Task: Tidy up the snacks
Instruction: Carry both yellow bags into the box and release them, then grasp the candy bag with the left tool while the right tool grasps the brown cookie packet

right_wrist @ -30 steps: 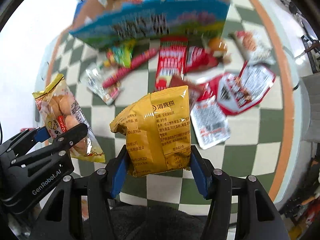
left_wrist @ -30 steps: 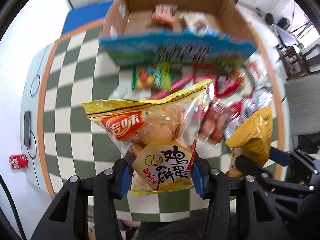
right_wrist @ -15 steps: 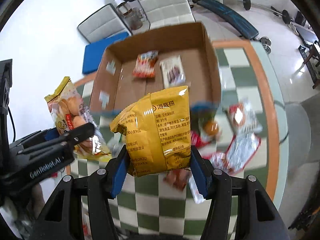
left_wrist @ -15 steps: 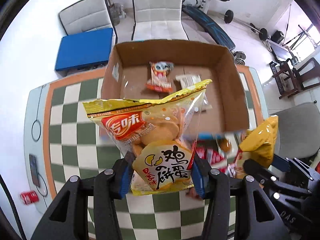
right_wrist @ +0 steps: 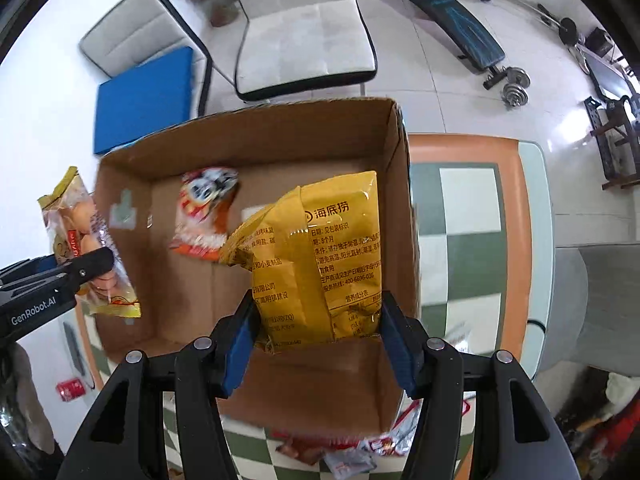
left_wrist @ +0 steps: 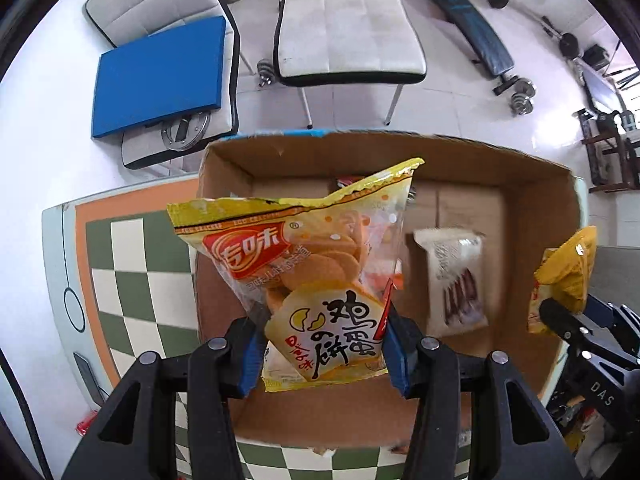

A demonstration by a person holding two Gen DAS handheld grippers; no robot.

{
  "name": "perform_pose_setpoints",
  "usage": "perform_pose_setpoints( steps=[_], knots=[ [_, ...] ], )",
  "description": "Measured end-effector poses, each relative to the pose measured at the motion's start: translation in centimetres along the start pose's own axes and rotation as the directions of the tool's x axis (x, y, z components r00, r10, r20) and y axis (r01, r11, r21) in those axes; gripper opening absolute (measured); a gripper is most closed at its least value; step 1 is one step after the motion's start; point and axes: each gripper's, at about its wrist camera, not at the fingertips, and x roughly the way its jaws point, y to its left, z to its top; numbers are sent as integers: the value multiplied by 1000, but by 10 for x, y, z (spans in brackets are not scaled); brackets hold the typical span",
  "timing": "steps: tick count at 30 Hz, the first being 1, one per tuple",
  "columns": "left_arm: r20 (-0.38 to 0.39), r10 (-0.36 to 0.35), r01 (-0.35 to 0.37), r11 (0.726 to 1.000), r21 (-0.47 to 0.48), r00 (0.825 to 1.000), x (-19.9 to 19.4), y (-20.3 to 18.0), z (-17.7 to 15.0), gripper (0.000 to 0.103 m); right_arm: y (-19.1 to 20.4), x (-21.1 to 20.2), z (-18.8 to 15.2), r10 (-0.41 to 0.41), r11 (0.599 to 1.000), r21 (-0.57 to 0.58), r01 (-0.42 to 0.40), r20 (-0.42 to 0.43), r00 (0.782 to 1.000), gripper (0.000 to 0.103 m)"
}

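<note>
My left gripper (left_wrist: 320,344) is shut on a clear-and-yellow bag of egg crackers (left_wrist: 312,264) and hangs over the left half of an open cardboard box (left_wrist: 520,184). My right gripper (right_wrist: 318,338) is shut on a yellow foil snack bag (right_wrist: 324,256) above the box's (right_wrist: 280,128) right half. On the box floor lie a white sausage pack (left_wrist: 454,276) and a red-orange snack pack (right_wrist: 206,212). Each gripper shows at the edge of the other's view: the egg cracker bag (right_wrist: 86,248) at left, the yellow bag (left_wrist: 564,276) at right.
The box sits on a green-and-white checkered table (left_wrist: 132,264) with an orange border. Loose snack packets (right_wrist: 348,452) lie on the table below the box. White chairs (left_wrist: 348,28), one with a blue cushion (left_wrist: 160,76), and a weight bench (right_wrist: 444,16) stand beyond. A red can (right_wrist: 71,389) sits at lower left.
Both grippers have carried their bags from above the loose snacks on the table to above the open box. The box now fills the middle of both views.
</note>
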Motion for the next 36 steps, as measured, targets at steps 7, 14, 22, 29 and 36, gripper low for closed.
perform_pose_setpoints(
  steps=[7, 14, 22, 29, 36],
  knots=[
    [-56, -27, 26, 999, -24, 998, 23, 4, 24, 48, -19, 24, 16, -29, 1000, -10, 29, -46, 998, 61],
    [-59, -110, 105, 991, -81, 992, 24, 12, 28, 85, -18, 36, 21, -38, 999, 24, 40, -94, 995, 78],
    [-12, -114, 113, 992, -62, 993, 1, 10, 16, 87, -50, 21, -11, -34, 999, 37, 37, -80, 996, 86],
    [118, -124, 125, 992, 1, 985, -41, 3, -29, 99, 14, -10, 18, -1, 999, 33, 2, -13, 1000, 94],
    [231, -90, 87, 996, 24, 969, -64, -1, -119, 99, 56, -37, 2, 81, 997, 17, -81, 44, 996, 96]
  ],
)
